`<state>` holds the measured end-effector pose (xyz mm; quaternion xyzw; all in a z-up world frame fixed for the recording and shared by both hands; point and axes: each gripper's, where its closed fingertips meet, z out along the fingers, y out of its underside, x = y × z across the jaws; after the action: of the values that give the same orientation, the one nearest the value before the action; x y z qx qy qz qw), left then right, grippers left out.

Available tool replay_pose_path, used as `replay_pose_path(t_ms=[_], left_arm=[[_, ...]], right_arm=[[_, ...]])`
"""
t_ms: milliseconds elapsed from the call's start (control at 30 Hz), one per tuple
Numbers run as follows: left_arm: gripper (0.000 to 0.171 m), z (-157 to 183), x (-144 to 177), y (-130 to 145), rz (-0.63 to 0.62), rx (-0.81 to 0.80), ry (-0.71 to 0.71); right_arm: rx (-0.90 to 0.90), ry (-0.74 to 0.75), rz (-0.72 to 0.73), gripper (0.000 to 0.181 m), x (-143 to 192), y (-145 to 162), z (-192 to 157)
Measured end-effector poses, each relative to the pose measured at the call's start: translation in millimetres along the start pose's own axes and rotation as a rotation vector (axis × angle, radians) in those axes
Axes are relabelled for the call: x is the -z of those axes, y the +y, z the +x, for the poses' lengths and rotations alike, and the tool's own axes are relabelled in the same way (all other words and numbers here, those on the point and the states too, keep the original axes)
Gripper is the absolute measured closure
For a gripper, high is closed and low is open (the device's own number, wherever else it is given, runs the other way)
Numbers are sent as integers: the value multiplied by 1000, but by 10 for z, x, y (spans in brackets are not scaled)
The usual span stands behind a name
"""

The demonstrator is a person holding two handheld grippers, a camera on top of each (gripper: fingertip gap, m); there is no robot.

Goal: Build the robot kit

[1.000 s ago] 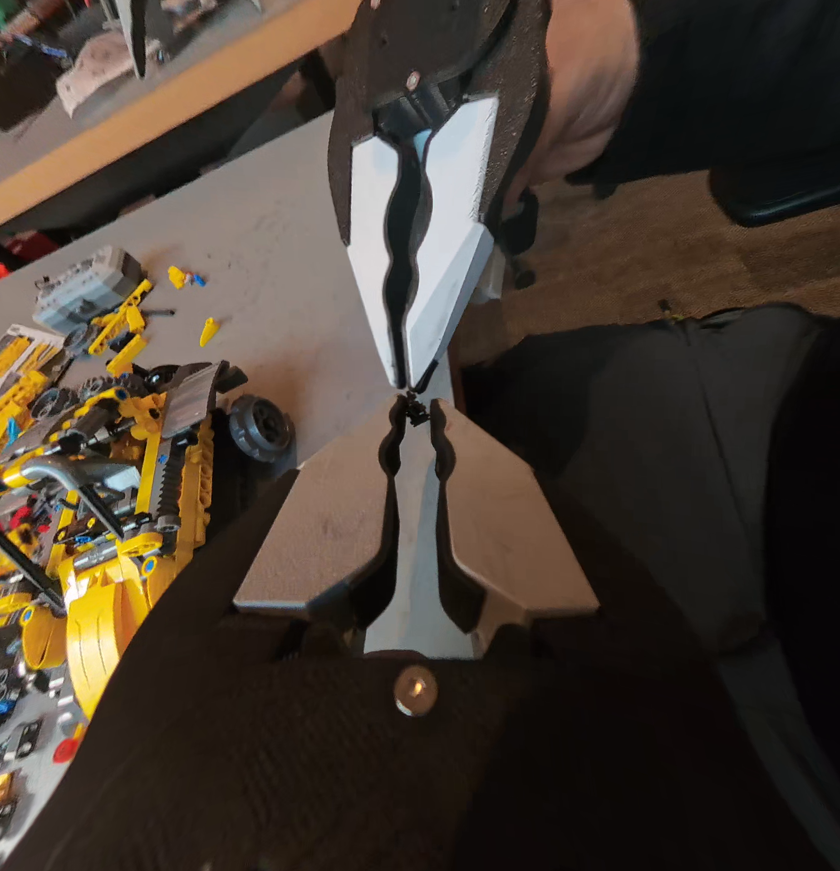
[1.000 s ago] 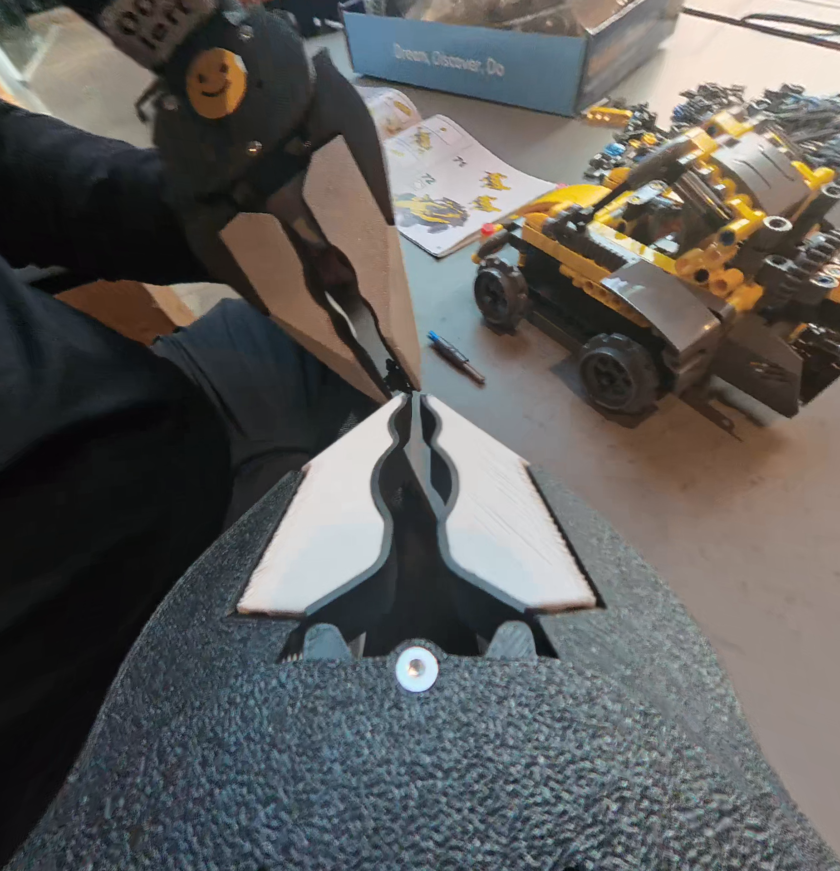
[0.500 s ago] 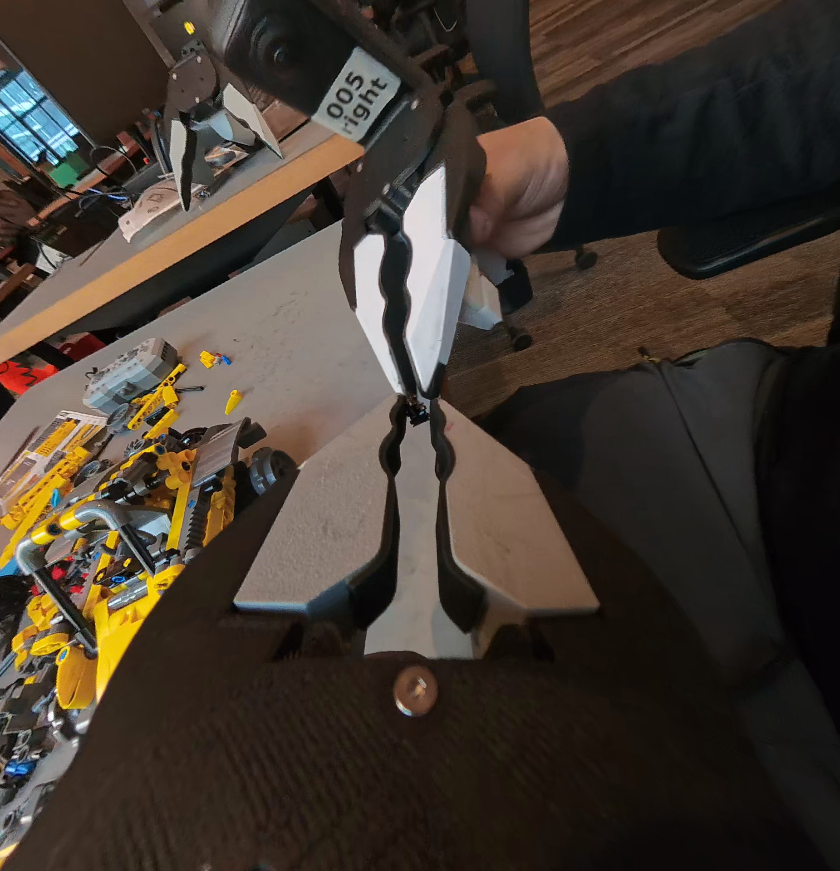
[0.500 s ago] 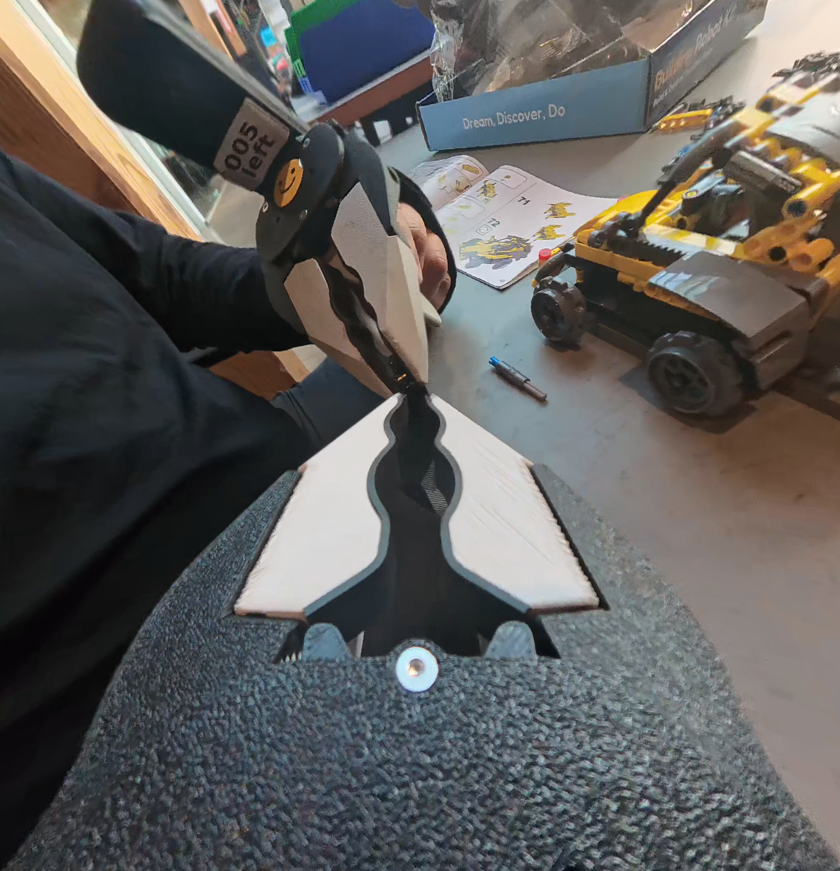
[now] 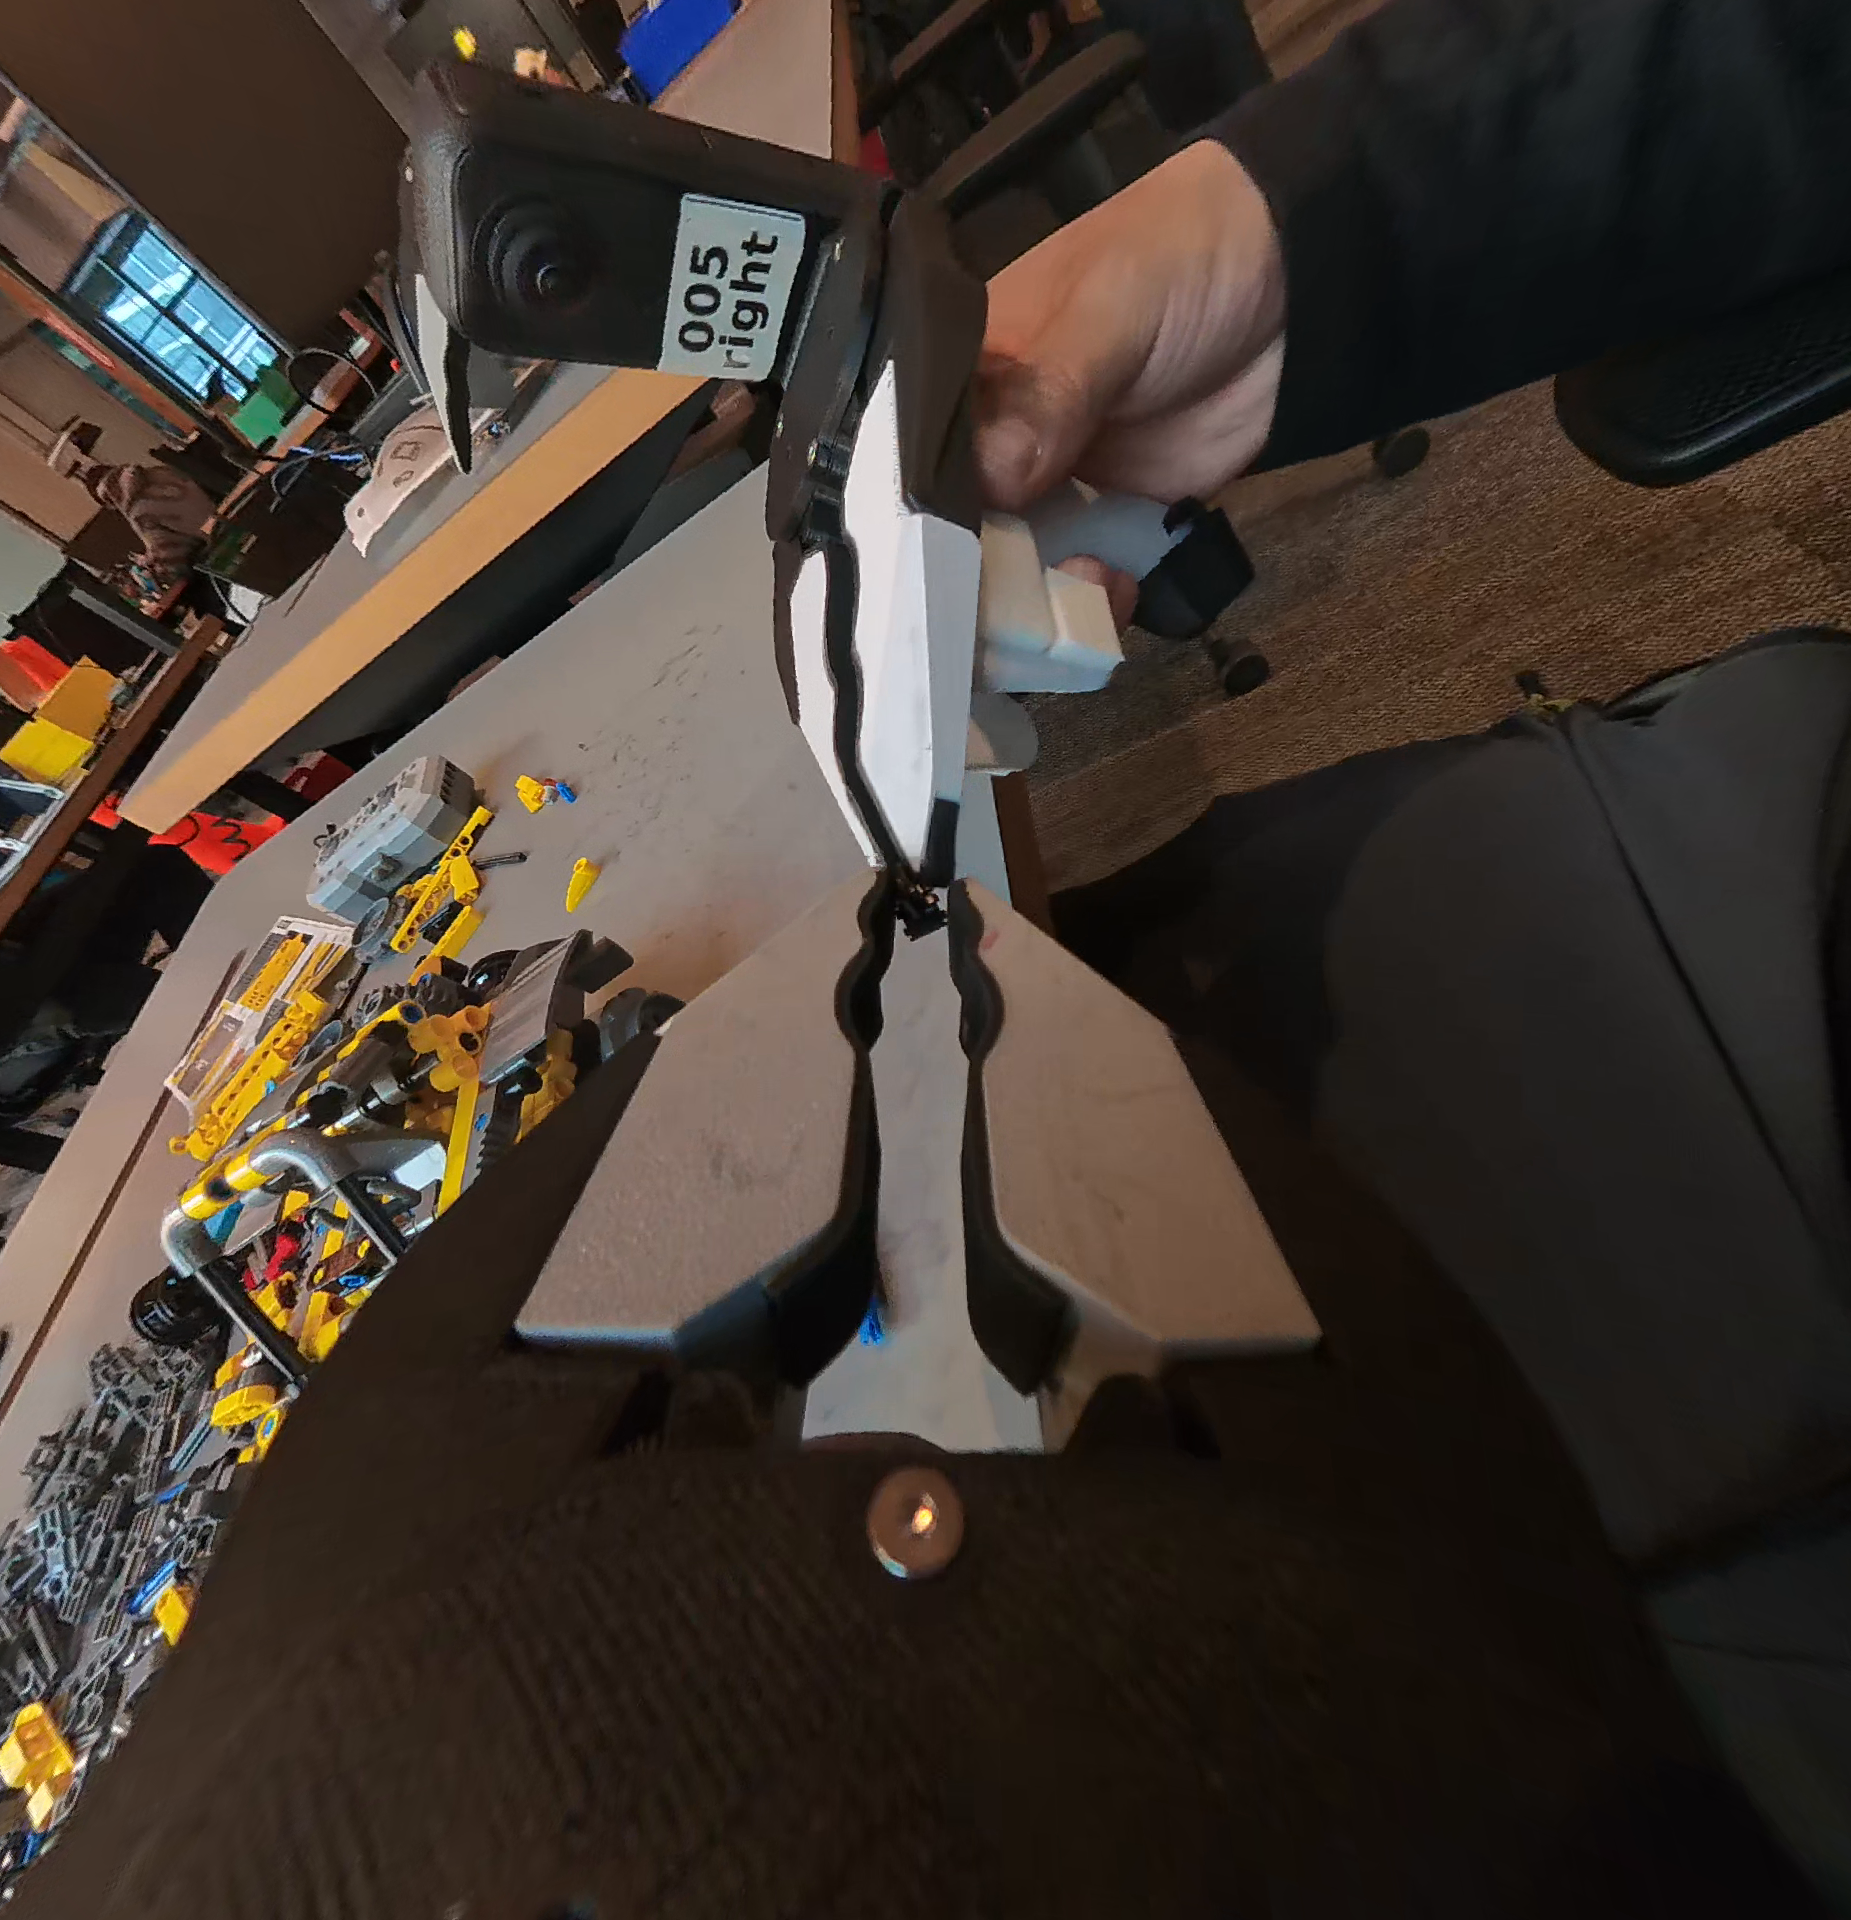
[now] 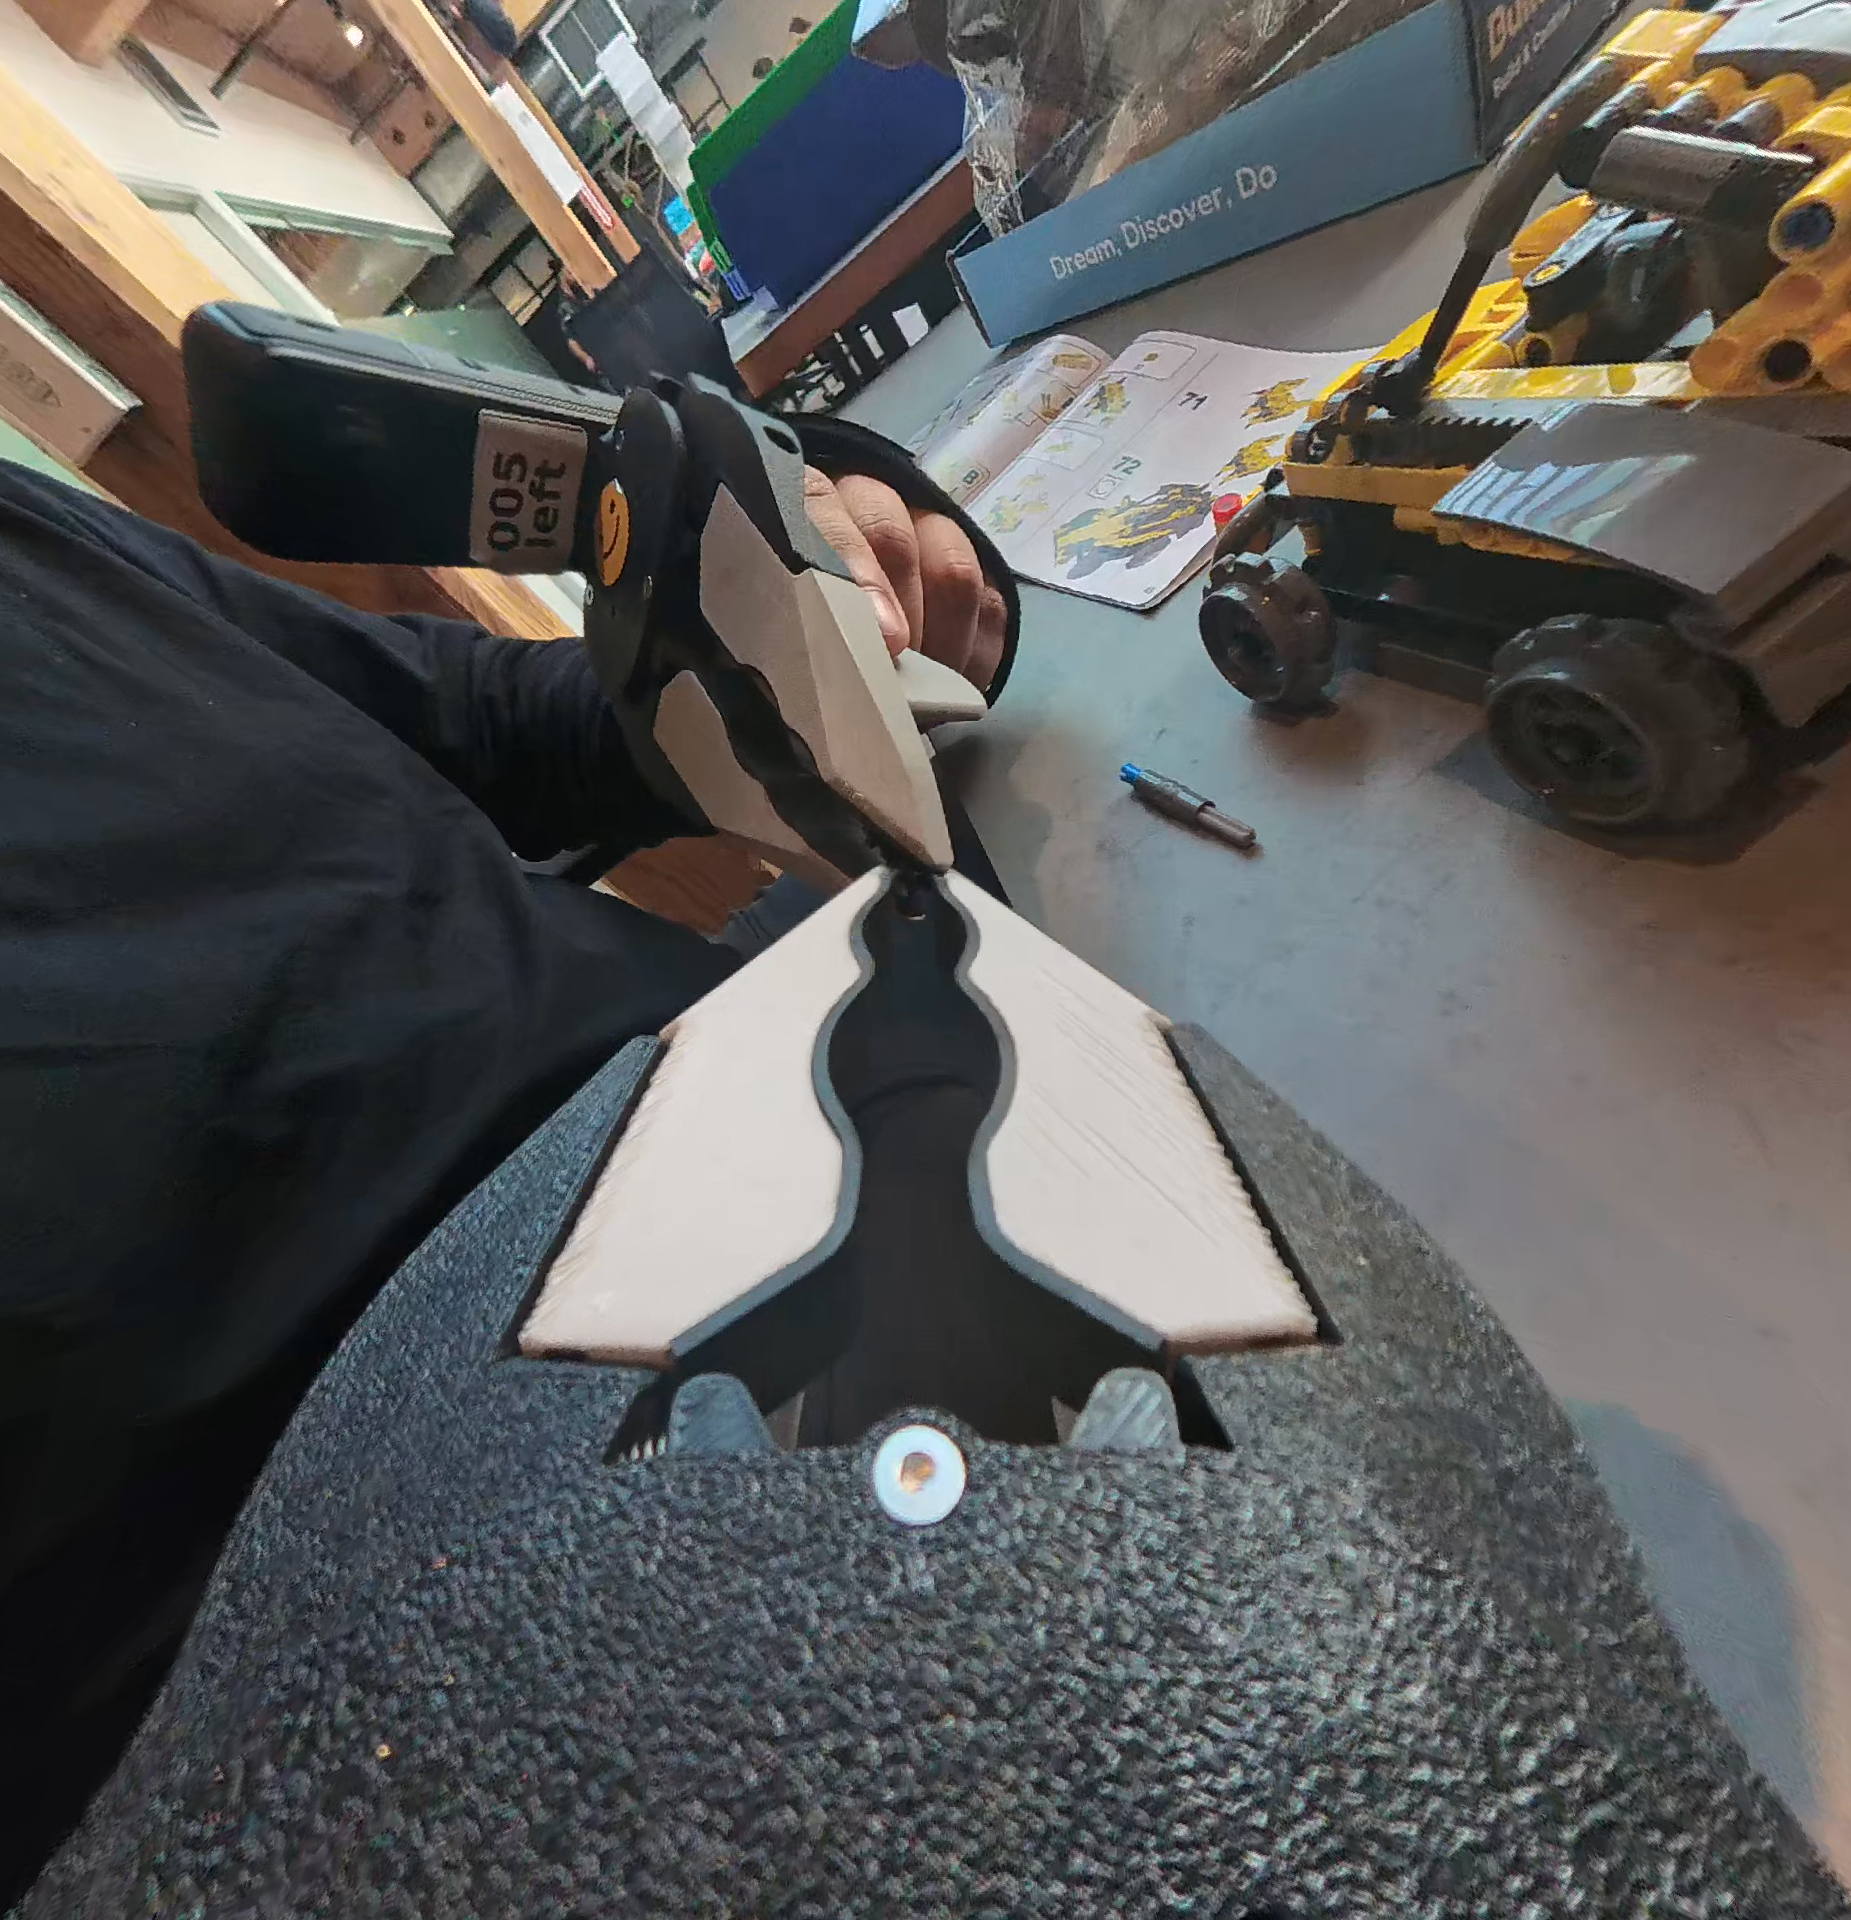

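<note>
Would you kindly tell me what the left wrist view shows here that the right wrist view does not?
Only the left wrist view shows a grey block, loose yellow pieces and a heap of dark parts. Only the right wrist view shows an open booklet, a blue box and a blue-tipped pin. Both show the left gripper and right gripper tip to tip on a small black piece, the yellow model vehicle and the grey table.
</note>
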<state>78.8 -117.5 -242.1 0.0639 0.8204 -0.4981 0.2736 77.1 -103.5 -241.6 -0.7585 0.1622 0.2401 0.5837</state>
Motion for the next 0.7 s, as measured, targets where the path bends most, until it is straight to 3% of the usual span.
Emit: replay_pose_path(t_ms=[333, 700], left_arm=[[167, -102, -79, 279, -163, 238, -16], [167, -100, -120, 329, -216, 262, -35]], right_arm=[[-32, 141, 13, 180, -30, -4, 246], [-41, 154, 13, 180, -7, 16, 301]])
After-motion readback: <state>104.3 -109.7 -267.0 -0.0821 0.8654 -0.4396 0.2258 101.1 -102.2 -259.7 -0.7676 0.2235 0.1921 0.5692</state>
